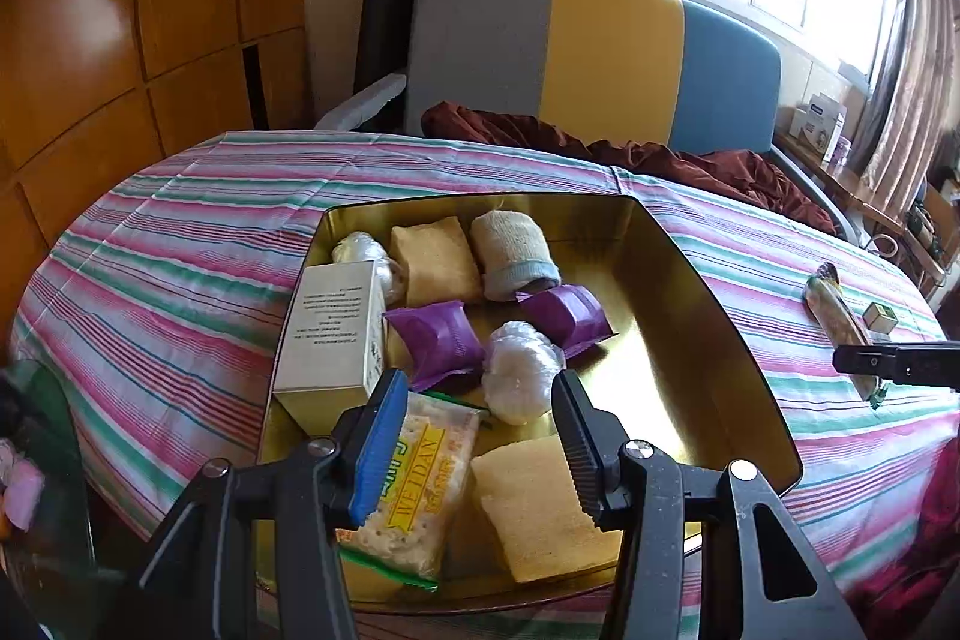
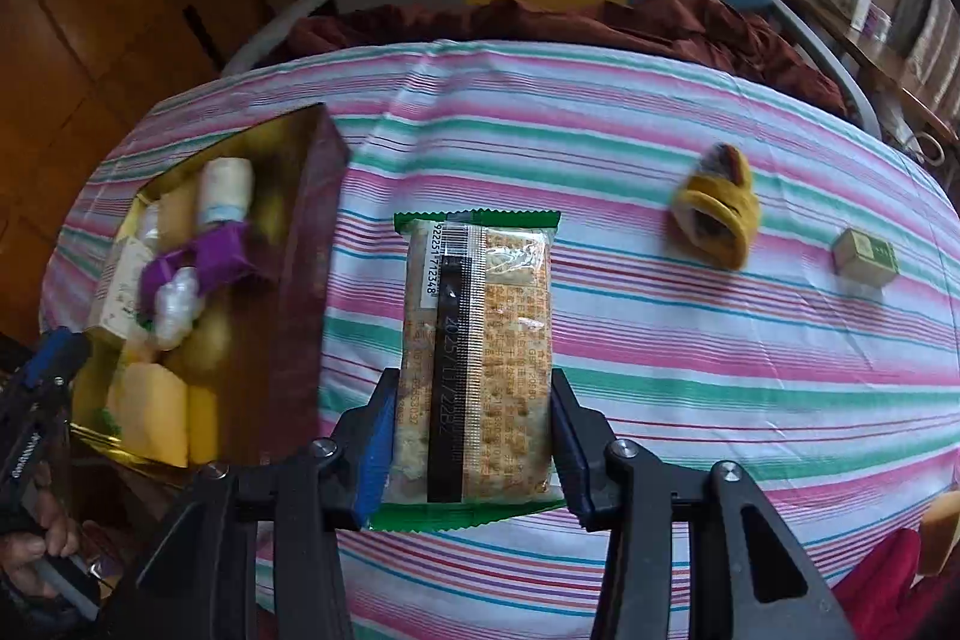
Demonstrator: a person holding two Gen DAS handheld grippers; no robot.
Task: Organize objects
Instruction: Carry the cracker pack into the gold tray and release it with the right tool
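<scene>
Striped tablecloth (image 2: 660,340); right-view-only gripped cracker pack (image 2: 480,340)

- Cracker packets: two, one in the gold tin (image 1: 690,244), (image 1: 414,466), one outside it (image 2: 480,358).
- Purple packets: two (image 1: 438,340), (image 1: 567,310).
- Yellow sponges: two (image 1: 435,259), (image 1: 540,505).
- White plastic-wrapped bundles: two (image 1: 519,370), (image 1: 360,247).
- Rolled socks: two (image 1: 516,247), (image 2: 720,214).
- White carton: one (image 1: 333,328).
- Small green box: one (image 2: 867,256).

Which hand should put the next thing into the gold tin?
Right. The right gripper already clamps a cracker packet above the striped cloth, beside the gold tin. The left gripper hangs empty over the tin.
</scene>
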